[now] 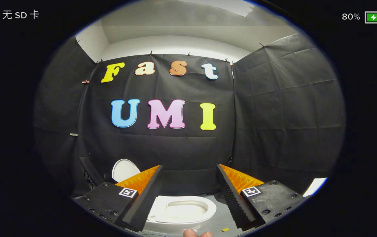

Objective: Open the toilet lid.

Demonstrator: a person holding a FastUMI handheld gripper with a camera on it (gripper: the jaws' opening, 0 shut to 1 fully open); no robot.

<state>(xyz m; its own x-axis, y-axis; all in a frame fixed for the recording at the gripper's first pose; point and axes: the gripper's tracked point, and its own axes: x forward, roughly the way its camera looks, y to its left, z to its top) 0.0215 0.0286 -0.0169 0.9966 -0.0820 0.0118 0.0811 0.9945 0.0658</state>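
Far left, the white toilet lid (124, 169) stands upright behind my left finger. My claw (188, 194) hangs wide apart, gripping nothing. The toilet seat (183, 210) lies low between my fingers, just ahead, bowl running away from me.

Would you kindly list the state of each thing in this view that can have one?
toilet lid: raised, standing up beyond the left finger.
toilet seat: down, bowl exposed, seen between the fingers.
gripper: open, fingers spread wide, holding nothing.
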